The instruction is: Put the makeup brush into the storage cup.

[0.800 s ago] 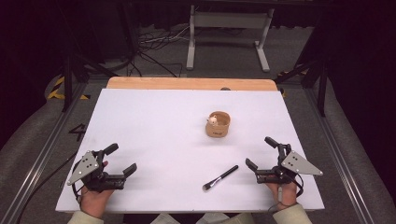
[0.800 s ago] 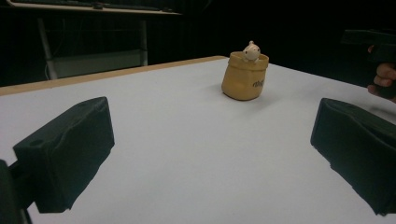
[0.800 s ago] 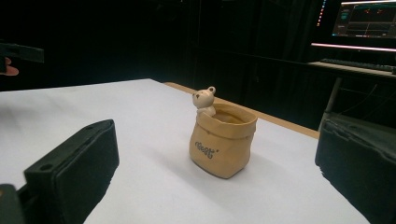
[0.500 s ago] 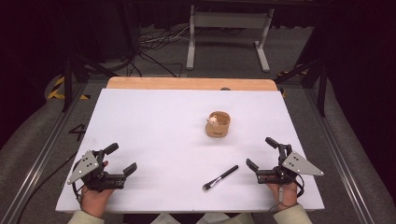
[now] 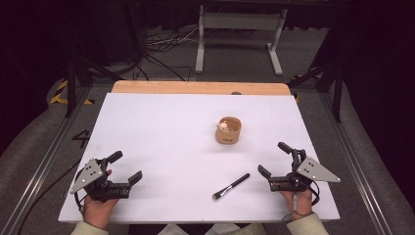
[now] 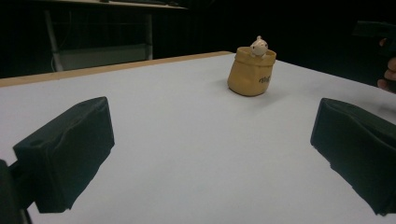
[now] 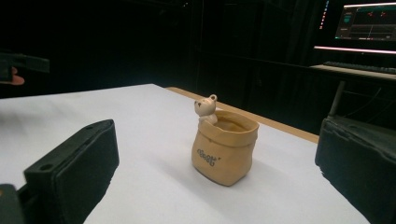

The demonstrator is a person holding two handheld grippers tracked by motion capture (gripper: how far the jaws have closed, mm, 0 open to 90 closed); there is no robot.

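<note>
Resting at the near edge of the white table point(image 5: 161, 127), both hand-held grippers sat low w/ nothing between their jaws: the left gripper point(image 5: 125, 169) near the front-left corner, jaws spread wide & empty, and the right gripper point(image 5: 275, 159) near the front-right, likewise released. Vs. the two earlier high-view pics, almost nothing had changed; hands, grippers & objects stood in the same spots, so my read is the work hadn't started yet and this was a ready pose. Just beside the right gripper, toward the middle, lay a makeup brush point(image 5: 231, 186), dark handle, bristle end pointing to the near-left, untouched and apart from the jaws. Farther out, past the table's middle & a bit right, stood a small tan sack-shaped pot point(image 5: 228, 130), upright, mouth open. Likely the brush goes into that pot, the right gripper being the nearer one to take it. The high view gave the layout and the brush; the gripper views added detail instead: the right gripper view showed the pot point(image 7: 224, 146) close up w/ a little bear figure point(image 7: 205, 108) peeking over its rim & lettering on the front, plus a lit monitor point(image 7: 369, 22) far back right. The left gripper view caught the same pot point(image 6: 251, 71) farther off.
</note>
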